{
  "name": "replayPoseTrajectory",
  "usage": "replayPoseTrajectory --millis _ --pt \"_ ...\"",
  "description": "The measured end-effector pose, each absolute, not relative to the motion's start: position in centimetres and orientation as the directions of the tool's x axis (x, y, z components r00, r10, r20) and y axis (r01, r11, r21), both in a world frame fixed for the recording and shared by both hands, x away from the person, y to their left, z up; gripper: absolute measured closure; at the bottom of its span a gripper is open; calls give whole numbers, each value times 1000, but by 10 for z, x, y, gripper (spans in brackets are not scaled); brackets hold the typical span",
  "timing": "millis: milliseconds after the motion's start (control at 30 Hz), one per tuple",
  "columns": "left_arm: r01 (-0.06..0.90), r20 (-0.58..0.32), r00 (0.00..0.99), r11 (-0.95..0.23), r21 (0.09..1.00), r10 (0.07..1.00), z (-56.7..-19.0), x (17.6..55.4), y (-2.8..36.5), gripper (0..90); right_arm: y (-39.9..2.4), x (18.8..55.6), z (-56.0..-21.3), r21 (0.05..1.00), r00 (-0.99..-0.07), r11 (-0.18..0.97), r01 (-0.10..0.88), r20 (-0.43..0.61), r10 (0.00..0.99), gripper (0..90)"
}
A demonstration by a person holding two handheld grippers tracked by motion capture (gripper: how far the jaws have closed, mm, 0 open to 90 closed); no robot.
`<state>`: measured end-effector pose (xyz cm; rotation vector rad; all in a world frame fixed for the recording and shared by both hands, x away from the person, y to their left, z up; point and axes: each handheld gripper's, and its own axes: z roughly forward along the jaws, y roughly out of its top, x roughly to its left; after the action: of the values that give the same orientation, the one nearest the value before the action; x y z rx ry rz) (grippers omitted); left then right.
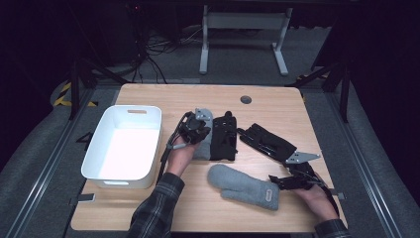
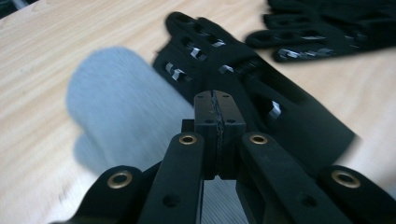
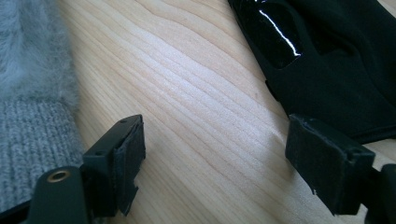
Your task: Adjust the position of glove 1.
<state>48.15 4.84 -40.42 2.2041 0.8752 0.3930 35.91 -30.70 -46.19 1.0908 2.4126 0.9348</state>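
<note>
Grey wool mitten (image 1: 243, 184) lies nearest, at six o'clock on the table (image 1: 267, 106), its cuff just left of the right gripper (image 1: 275, 180), whose jaws stand released over bare wood. Further off, the left gripper (image 1: 197, 133) hovers clenched on nothing above a second grey mitten (image 1: 204, 147) beside black gloves (image 1: 224, 136); I judge it could snag a glove instead. The nearest mitten's small cuff tag is too blurred to read.

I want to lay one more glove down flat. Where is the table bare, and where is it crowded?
Bare wood runs along the far edge of the table, round the grommet hole, and at the near edge in front of the white bin. The middle is crowded: a grey mitten, two black gloves and both grippers.
</note>
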Motion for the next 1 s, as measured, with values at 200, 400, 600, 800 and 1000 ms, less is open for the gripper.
replayPoseTrajectory --millis 200,400,600,800,1000 --pt "515 8 696 -506 692 718 -418 523 40 899 -307 358 -462 687 -656 493 534 -31 754 204" --pt "557 5 674 -513 653 738 -429 539 41 899 -307 357 -463 688 -661 496 530 -32 750 204" --pt "596 46 619 -507 623 784 -434 539 56 900 -307 357 -463 688 -665 499 527 -31 746 208" --pt "632 79 560 -487 603 824 -432 531 69 900 -307 357 -462 688 -664 498 528 -31 747 208" --pt "603 26 594 -467 647 804 -416 514 73 859 -307 357 -463 688 -665 498 527 -30 746 208"
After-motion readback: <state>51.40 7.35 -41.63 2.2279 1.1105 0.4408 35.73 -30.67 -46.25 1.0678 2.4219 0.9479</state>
